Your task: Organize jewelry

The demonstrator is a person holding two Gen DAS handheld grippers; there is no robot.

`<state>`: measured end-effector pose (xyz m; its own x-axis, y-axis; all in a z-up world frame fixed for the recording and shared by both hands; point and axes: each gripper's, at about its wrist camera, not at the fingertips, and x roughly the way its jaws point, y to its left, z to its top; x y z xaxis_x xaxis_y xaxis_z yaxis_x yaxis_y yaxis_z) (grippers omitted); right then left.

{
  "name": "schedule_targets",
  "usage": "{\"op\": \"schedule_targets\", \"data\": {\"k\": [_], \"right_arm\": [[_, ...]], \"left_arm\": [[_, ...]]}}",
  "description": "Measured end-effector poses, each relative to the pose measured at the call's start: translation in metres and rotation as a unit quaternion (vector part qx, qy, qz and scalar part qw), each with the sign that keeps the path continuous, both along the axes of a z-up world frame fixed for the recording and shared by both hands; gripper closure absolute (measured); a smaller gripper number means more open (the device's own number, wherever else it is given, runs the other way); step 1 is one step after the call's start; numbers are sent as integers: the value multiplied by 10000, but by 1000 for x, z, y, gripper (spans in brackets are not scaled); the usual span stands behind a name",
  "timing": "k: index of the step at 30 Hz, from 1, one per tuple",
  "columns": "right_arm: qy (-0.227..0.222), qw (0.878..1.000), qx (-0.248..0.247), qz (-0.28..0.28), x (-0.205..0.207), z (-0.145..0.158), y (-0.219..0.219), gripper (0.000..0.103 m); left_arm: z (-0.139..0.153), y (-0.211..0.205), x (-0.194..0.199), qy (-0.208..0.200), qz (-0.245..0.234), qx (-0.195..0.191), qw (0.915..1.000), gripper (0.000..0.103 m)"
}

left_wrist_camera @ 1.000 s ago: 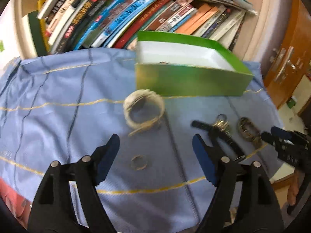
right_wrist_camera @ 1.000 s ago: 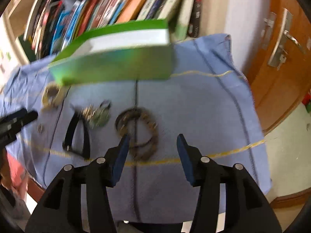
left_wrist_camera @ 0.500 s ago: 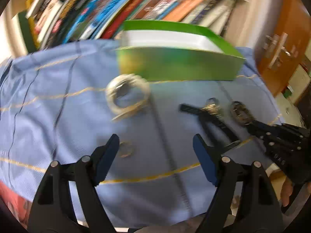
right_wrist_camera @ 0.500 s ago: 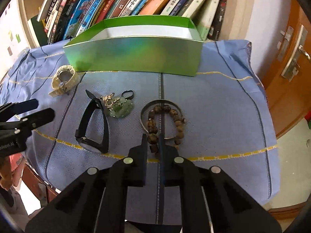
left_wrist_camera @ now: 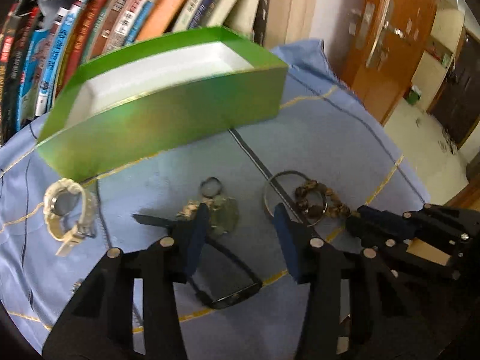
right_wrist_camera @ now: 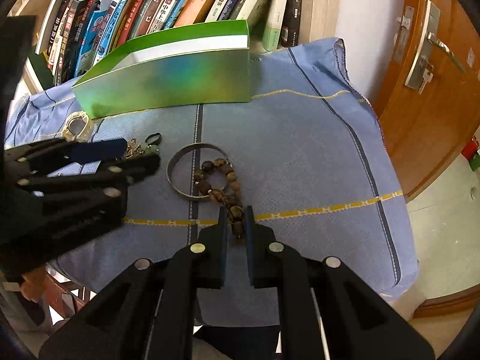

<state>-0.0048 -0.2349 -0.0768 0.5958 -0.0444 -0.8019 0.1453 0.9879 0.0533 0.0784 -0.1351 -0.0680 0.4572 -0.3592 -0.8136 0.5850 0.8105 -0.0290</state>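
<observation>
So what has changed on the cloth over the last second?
The right gripper closed on the bead bracelet. The left gripper swung over from the small ring to the pendant, jaws closing. Green box, watch and bangle stayed put.

Cloth [right_wrist_camera: 300, 150]: light blue, crossed by dark blue and yellow stripes. Box [right_wrist_camera: 168, 81]: glossy green outside, white inside. Watch [left_wrist_camera: 64, 210]: cream. Bangle [right_wrist_camera: 180, 162]: silver. Beads [right_wrist_camera: 222, 186]: mottled brown. Strap [left_wrist_camera: 228, 294]: black. Fingers [right_wrist_camera: 222, 240]: black, blue-faced. Door [right_wrist_camera: 426, 90]: orange-brown.
</observation>
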Motion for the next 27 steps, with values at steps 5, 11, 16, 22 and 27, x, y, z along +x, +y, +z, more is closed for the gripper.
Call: {"op": "schedule_targets", "data": {"k": [5, 11, 16, 22, 27], "right_arm": [[33, 9999, 132, -22, 1, -4, -4, 91], [-85, 9997, 224, -101, -2, 0, -11, 89], [-81, 9995, 224, -209, -1, 0, -16, 76], [-185, 9994, 155, -262, -4, 11, -19, 72], [-86, 9999, -75, -25, 3, 9, -8, 52]], "left_arm": [[-8, -3, 8, 170, -18, -37, 9998, 79], [-10, 9, 14, 73, 160, 55, 9998, 96], [-3, 31, 14, -18, 389, -20, 9992, 96], [19, 61, 6, -240, 607, -209, 9976, 97], [38, 88, 3, -435, 831, -375, 9949, 97]]}}
